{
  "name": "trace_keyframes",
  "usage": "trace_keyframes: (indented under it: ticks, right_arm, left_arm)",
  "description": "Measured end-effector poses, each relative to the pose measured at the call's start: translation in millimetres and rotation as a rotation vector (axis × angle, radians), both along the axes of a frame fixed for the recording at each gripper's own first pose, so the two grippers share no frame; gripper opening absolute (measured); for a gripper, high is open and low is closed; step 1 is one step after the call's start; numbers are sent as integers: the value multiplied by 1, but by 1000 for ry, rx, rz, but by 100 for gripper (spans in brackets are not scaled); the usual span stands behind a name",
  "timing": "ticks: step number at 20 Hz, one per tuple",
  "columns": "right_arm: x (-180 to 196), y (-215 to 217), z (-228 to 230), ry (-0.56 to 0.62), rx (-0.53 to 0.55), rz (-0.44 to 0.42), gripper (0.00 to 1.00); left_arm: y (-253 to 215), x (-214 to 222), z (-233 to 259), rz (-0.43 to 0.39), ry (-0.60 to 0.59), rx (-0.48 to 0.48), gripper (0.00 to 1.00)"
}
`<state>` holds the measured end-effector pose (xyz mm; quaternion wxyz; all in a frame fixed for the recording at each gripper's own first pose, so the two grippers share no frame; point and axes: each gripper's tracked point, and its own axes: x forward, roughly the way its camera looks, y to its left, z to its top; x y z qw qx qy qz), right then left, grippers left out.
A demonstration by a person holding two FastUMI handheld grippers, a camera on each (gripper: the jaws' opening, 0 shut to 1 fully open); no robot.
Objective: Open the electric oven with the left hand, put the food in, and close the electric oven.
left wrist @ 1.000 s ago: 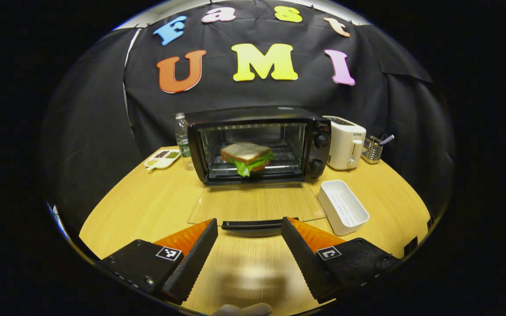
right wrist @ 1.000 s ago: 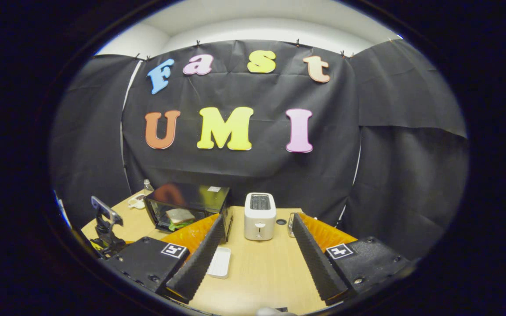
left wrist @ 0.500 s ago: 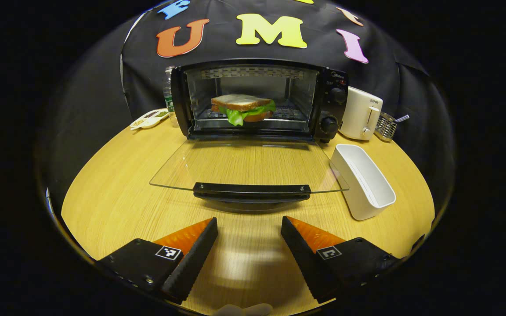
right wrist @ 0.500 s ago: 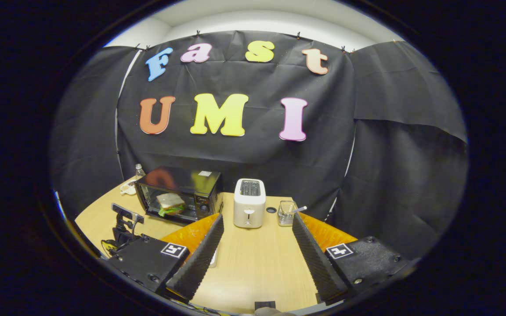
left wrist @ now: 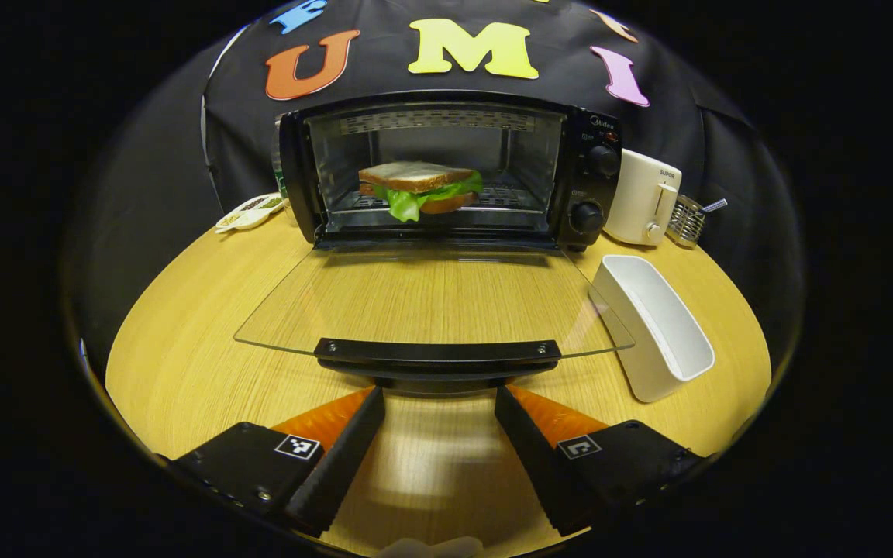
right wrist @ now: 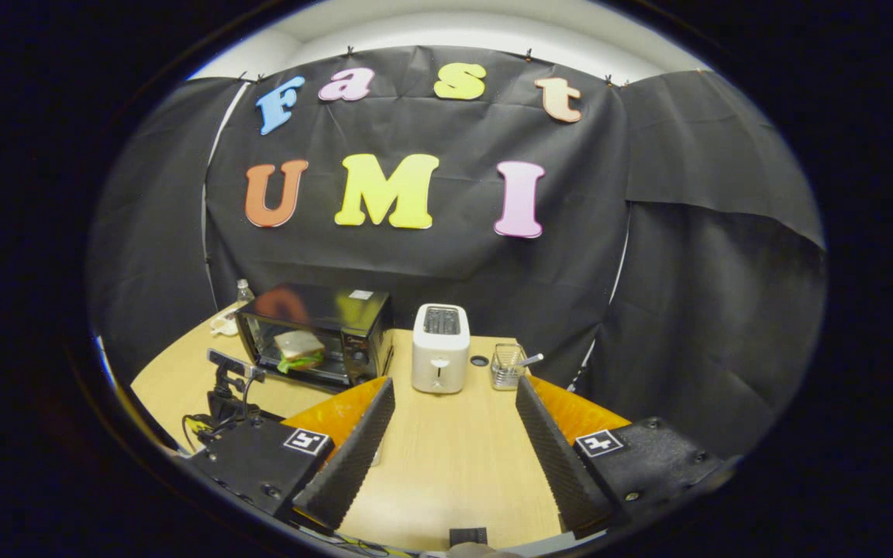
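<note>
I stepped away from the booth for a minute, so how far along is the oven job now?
Done: the electric oven stands open and the sandwich sits on its rack. In hand: the left gripper, jaws open and empty, is lined up just short of the black handle on the lowered glass door. The right gripper hangs open and empty. Left: lift the door shut.

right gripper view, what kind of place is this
Most likely a staged kitchen set in a recording booth, not a real kitchen: a round wooden table carries an electric oven and a toaster, and black cloth hangs as the wall behind.
</note>
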<state>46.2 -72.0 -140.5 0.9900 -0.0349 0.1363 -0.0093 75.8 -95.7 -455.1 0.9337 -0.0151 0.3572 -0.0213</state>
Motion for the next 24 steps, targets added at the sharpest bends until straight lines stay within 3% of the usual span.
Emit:
trace_keyframes:
  ticks: [2, 3, 5, 10, 11, 12, 24]
  right_arm:
    - [1, 1, 3, -5, -5, 3, 100]
    - [2, 1, 5, -10, -4, 4, 95]
    - [4, 2, 5, -12, 9, 6, 100]
    - [6, 3, 1, 3, 17, 4, 100]
    - [7, 2, 2, 3, 22, 3, 100]
    - [7, 1, 2, 3, 23, -1, 100]
    - [14, -5, 6, -1, 39, -22, 100]
  left_arm:
    - [-2, 1, 7, -1, -7, -6, 95]
    - [-1, 2, 13, -3, -16, -4, 95]
    - [1, 7, 24, -6, -34, 5, 95]
    - [3, 25, 53, 6, -80, -3, 95]
    - [3, 30, 59, 9, -88, -2, 100]
    - [5, 35, 63, 12, -98, -1, 95]
    - [7, 91, 107, 21, -178, 4, 95]
